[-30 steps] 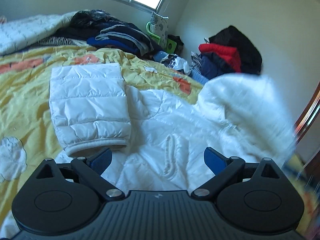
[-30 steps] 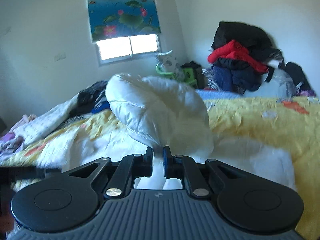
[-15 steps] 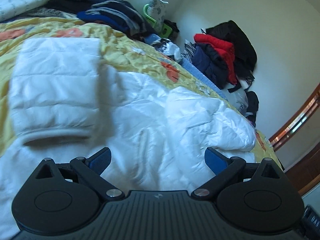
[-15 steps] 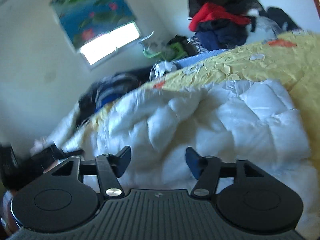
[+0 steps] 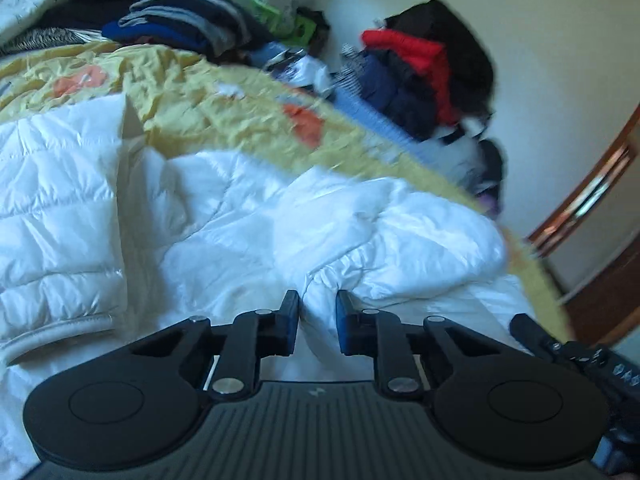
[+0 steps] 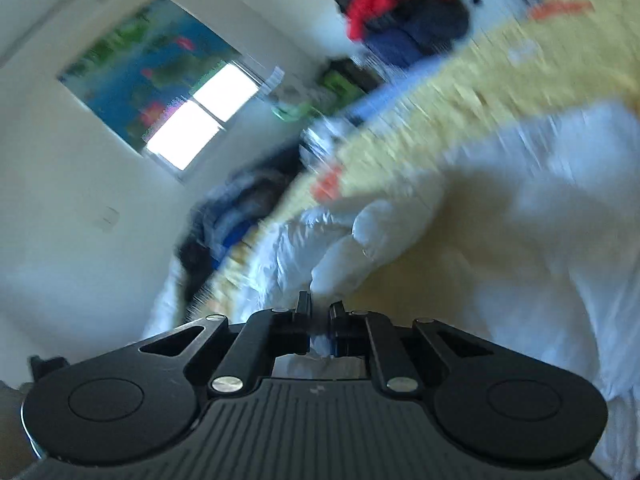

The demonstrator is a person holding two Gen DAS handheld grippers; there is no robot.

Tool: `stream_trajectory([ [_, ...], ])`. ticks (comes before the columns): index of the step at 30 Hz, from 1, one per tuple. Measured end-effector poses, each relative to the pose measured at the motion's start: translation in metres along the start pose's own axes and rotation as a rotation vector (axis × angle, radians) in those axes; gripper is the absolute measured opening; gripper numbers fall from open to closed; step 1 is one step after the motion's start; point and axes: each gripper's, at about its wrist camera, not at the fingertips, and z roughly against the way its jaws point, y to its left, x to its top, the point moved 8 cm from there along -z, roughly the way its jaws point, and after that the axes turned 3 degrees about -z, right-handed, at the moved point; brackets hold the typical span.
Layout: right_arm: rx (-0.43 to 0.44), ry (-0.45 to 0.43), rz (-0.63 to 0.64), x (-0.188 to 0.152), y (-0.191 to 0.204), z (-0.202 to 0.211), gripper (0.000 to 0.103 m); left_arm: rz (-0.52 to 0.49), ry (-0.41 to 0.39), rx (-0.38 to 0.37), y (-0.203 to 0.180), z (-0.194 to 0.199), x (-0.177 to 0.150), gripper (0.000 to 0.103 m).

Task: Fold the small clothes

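Your left tool (image 5: 318,322) has just closed, and a fold of the white jacket (image 5: 248,232) is pinched between its pads. Your right tool (image 6: 320,326) has also just snapped together, clamped on another bit of the same jacket (image 6: 520,248); that view is badly blurred, so you cannot make out which part it grips. The jacket lies spread on the yellow bed cover (image 5: 208,100), reaching the near edge of the bed, with one quilted sleeve (image 5: 56,216) folded over its body on the left. In the left view your right tool (image 5: 576,356) shows at the lower right, beside the jacket's bunched edge. Folded dark clothes (image 5: 180,28) are stacked at the bed's far edge. A heap of red and black garments (image 5: 424,68) sits against the wall past the far corner.
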Motion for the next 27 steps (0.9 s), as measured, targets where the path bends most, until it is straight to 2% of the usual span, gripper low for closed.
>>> stream_trajectory([
  [2,0.017,-0.01,0.041,0.003,0.012,0.018,0.013,-0.021,0.007,-0.013,-0.004,0.012,-0.003,0.018],
  [4,0.003,0.011,0.065,-0.004,0.012,0.027,0.013,-0.076,0.025,0.017,-0.005,0.015,-0.017,0.018],
  [9,-0.105,0.085,0.029,-0.042,-0.024,0.027,0.013,-0.115,0.104,0.094,0.009,-0.007,-0.061,0.018],
  [15,-0.169,0.091,-0.01,-0.067,-0.059,0.011,0.014,-0.205,0.043,0.147,0.003,-0.022,-0.074,0.019],
  [16,-0.178,0.088,-0.003,-0.069,-0.061,0.01,0.015,-0.227,0.042,0.154,0.001,-0.023,-0.075,0.019],
  [17,-0.184,0.085,-0.005,-0.069,-0.063,0.009,0.026,-0.238,0.042,0.154,0.001,-0.021,-0.076,0.02],
  [19,-0.156,0.08,-0.035,-0.067,-0.064,0.015,0.037,-0.245,0.048,0.131,0.0,-0.011,-0.079,0.025],
  [20,-0.132,0.08,-0.047,-0.065,-0.063,0.022,0.045,-0.24,0.05,0.112,0.0,-0.005,-0.079,0.032],
  [21,-0.111,0.075,-0.045,-0.061,-0.06,0.03,0.045,-0.228,0.04,0.088,0.002,0.006,-0.078,0.044],
  [22,-0.099,0.065,-0.02,-0.055,-0.055,0.039,0.045,-0.211,0.007,0.067,0.004,0.018,-0.074,0.054],
  [23,-0.091,0.046,0.014,-0.049,-0.05,0.048,0.045,-0.194,-0.041,0.056,0.005,0.029,-0.069,0.075],
  [24,-0.087,0.024,0.043,-0.043,-0.044,0.054,0.045,-0.176,-0.094,0.059,0.006,0.039,-0.062,0.082],
  [27,-0.103,-0.049,0.149,-0.02,-0.023,0.055,0.045,-0.176,-0.177,0.113,-0.001,0.043,-0.038,0.082],
])
